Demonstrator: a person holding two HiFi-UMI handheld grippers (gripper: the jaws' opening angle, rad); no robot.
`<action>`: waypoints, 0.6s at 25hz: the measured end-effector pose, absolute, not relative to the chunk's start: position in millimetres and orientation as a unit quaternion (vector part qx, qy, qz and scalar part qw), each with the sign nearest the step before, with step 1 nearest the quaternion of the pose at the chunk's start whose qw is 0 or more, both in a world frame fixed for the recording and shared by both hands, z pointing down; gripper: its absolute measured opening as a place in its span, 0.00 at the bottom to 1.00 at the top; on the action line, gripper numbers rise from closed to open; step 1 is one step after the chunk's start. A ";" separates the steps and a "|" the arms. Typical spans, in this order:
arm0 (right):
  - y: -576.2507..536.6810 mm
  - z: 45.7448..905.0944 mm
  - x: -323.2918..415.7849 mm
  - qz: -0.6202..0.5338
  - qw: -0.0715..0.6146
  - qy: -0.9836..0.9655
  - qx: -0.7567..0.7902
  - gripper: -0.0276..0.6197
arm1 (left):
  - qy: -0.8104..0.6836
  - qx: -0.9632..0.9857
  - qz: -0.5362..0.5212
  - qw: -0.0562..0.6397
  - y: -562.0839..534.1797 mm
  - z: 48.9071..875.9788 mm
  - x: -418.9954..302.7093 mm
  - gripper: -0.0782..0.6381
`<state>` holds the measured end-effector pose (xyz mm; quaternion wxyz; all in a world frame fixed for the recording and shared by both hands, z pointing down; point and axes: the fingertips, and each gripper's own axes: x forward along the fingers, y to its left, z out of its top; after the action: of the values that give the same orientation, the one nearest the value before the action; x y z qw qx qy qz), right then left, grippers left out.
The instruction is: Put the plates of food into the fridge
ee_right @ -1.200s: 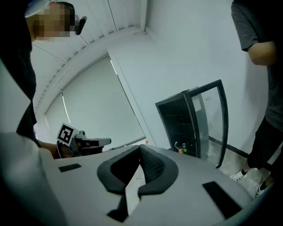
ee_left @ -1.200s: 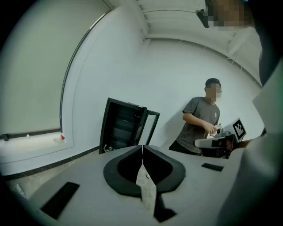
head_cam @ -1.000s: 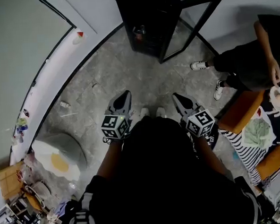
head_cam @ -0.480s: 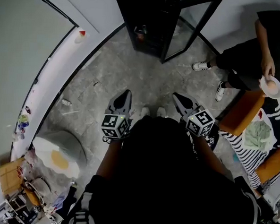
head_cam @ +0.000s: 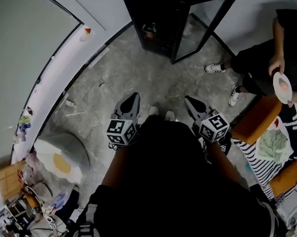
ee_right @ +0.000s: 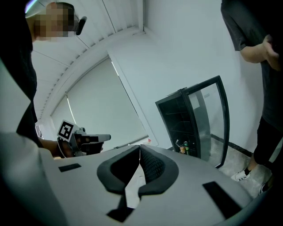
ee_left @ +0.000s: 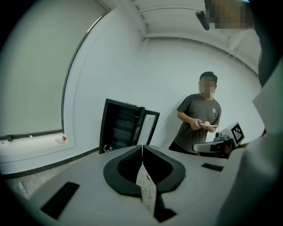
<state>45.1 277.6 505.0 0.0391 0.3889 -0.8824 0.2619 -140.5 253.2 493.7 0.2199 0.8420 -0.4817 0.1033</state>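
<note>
The black fridge point(head_cam: 155, 20) stands ahead with its glass door point(head_cam: 205, 24) swung open to the right. At the right a person holds a white plate of food point(head_cam: 283, 88) in one hand; the left gripper view shows the same plate point(ee_left: 207, 125) at chest height. My left gripper point(head_cam: 132, 98) and right gripper point(head_cam: 188, 99) hover side by side over the floor, both shut with nothing between the jaws. The fridge point(ee_left: 120, 128) lies beyond the shut left gripper point(ee_left: 142, 147). Past the shut right gripper point(ee_right: 140, 146) are the fridge's shelves point(ee_right: 183, 126) and door point(ee_right: 212, 117).
Bottles point(head_cam: 151, 32) sit low inside the fridge. An orange seat with striped cloth point(head_cam: 257, 134) stands at the right beside the person's feet point(head_cam: 213, 68). A white egg-shaped cushion point(head_cam: 60, 158) and clutter lie at the left under the window sill point(head_cam: 60, 71).
The person at the right has brought the plate up and slightly left, nearer the body. Both grippers have stayed shut and almost still.
</note>
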 end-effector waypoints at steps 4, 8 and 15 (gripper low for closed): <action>276.2 509.1 50.1 0.264 0.047 -0.883 0.384 0.08 | -0.486 0.840 0.100 0.221 249.2 494.2 -136.8 0.14; 272.3 512.3 55.1 0.271 0.046 -0.880 0.388 0.08 | -0.488 0.839 0.100 0.220 246.1 494.1 -135.9 0.14; 261.8 512.0 61.0 0.269 0.046 -0.877 0.395 0.08 | -0.487 0.841 0.101 0.215 234.7 493.3 -131.9 0.14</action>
<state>61.0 261.8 512.0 0.0461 0.3953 -0.8772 0.2687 -131.9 234.7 493.3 0.2154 0.8405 -0.4868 0.1008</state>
